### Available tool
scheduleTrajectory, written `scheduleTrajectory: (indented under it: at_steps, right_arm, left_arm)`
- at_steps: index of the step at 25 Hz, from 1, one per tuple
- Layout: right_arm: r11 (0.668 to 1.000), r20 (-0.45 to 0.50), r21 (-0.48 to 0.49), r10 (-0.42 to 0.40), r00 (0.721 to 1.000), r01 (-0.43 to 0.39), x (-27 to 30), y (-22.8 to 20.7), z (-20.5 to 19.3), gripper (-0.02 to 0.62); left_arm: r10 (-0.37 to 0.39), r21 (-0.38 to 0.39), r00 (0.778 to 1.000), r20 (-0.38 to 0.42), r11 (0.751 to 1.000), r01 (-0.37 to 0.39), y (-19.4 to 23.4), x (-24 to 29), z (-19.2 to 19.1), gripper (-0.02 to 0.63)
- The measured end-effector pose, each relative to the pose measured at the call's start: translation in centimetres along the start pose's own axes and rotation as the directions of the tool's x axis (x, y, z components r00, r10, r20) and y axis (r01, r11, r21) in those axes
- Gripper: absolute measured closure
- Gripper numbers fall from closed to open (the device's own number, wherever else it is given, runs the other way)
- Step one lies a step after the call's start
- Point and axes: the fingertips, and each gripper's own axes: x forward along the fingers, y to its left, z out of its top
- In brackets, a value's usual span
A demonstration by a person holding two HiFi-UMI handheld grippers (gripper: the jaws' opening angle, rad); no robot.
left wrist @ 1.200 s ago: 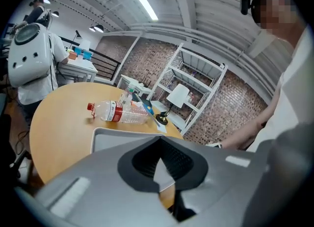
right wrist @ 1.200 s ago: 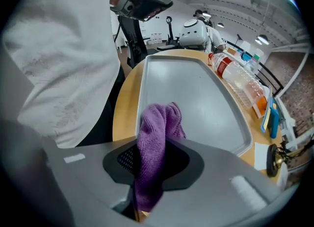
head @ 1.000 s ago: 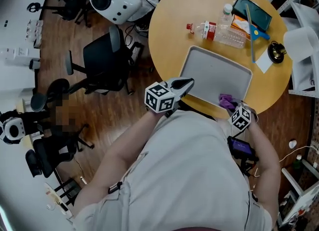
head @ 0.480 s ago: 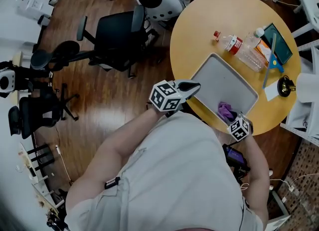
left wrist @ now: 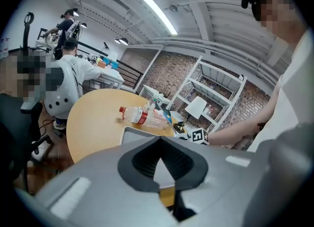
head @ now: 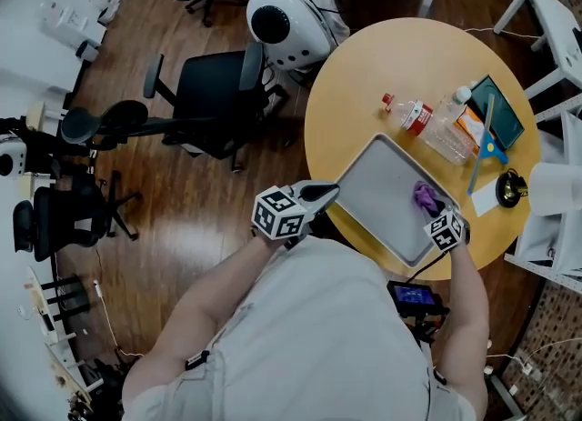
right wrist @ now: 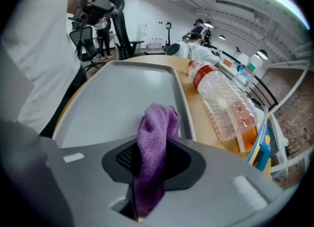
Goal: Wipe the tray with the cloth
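Right gripper (head: 435, 213) pinches purple cloth (right wrist: 158, 128), its jaws just eased slightly wider. Cloth now sits at grey tray (head: 382, 194) right rim near plastic bottle (head: 438, 139), shifted from near corner. Left gripper (head: 329, 193) jaws together at tray's left corner.

The tray (head: 382, 194) lies mostly bare, with only the cloth (head: 426, 196) by its right rim. Beyond it, bottles (head: 427, 126) crowd the table (head: 359, 83)'s right edge — the far-left part stands open.
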Motion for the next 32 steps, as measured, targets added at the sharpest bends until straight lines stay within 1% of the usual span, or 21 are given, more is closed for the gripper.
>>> scheduleTrajectory:
  at_steps: [2,4,8,11,14,15,17,19,21,23,26,29,31,32]
  right_arm:
    - [0.999,-0.008,0.032,-0.038,0.999,0.038,0.1,-2.2,-0.3,0.497]
    - [0.999,-0.015,0.026,-0.047,0.999,0.048,0.0,-3.4,-0.5,0.497]
    - [0.997,-0.012,-0.005,-0.078,0.997,0.078,0.1,-3.4,-0.6,0.503]
    - [0.995,0.027,0.0,-0.095,0.995,0.096,0.8,-3.3,0.0,0.514]
    - [0.997,0.117,0.022,-0.073,0.99,0.071,1.6,-4.1,3.5,0.512]
    - [0.998,0.125,0.024,-0.057,0.991,0.055,1.9,-4.2,4.4,0.512]
    - [1.0,0.101,0.023,-0.017,0.995,0.015,2.8,-4.2,5.0,0.512]
    - [0.999,0.063,0.04,0.022,0.998,-0.024,3.3,-4.0,4.8,0.512]
    - [0.997,0.046,0.068,0.035,0.998,-0.038,3.0,-3.7,4.4,0.514]
    - [0.996,0.04,0.086,0.027,0.999,-0.031,2.7,-3.4,4.2,0.517]
    - [0.997,0.017,0.064,0.043,0.999,-0.044,2.1,-1.0,4.2,0.518]
    - [0.997,0.015,0.058,0.049,0.999,-0.049,1.7,1.8,4.1,0.518]
    - [0.996,0.035,0.072,0.046,0.998,-0.049,1.4,3.4,4.5,0.52]
    - [0.995,0.044,0.079,0.053,0.998,-0.057,1.2,4.4,4.7,0.52]
  left_arm:
    - [0.011,0.0,1.0,0.002,1.0,-0.011,-0.2,-0.2,0.0,0.606]
    - [0.022,-0.002,1.0,0.003,1.0,-0.022,-0.3,-0.3,-0.1,0.606]
    - [0.045,-0.013,0.999,0.008,0.999,-0.045,-0.3,-0.3,-0.6,0.606]
    - [0.05,-0.021,0.999,0.011,0.999,-0.05,-0.3,-0.1,-1.3,0.606]
    - [0.056,-0.03,0.998,0.018,0.998,-0.056,-0.2,-0.2,-1.5,0.606]
    - [0.058,-0.033,0.998,0.02,0.998,-0.057,-0.3,-0.2,-1.5,0.606]
    - [0.064,-0.039,0.998,0.027,0.997,-0.063,-0.3,-0.3,-1.4,0.606]
    - [0.074,-0.054,0.997,0.037,0.996,-0.072,-0.4,-0.3,-1.5,0.606]
    - [0.072,-0.075,0.996,0.044,0.995,-0.069,-0.6,0.0,-2.1,0.606]
    - [0.055,-0.082,0.998,0.04,0.995,-0.052,-0.8,0.7,-2.6,0.606]
    - [0.002,-0.062,1.0,0.006,0.998,-0.002,-1.7,2.1,-2.8,0.606]
    - [-0.075,0.012,0.996,-0.041,0.997,0.076,-3.4,3.4,-1.8,0.606]
    - [-0.107,0.052,0.993,-0.053,0.993,0.11,-3.7,3.6,-0.7,0.606]
    - [-0.115,0.059,0.992,-0.057,0.991,0.118,-3.5,3.4,-0.5,0.606]
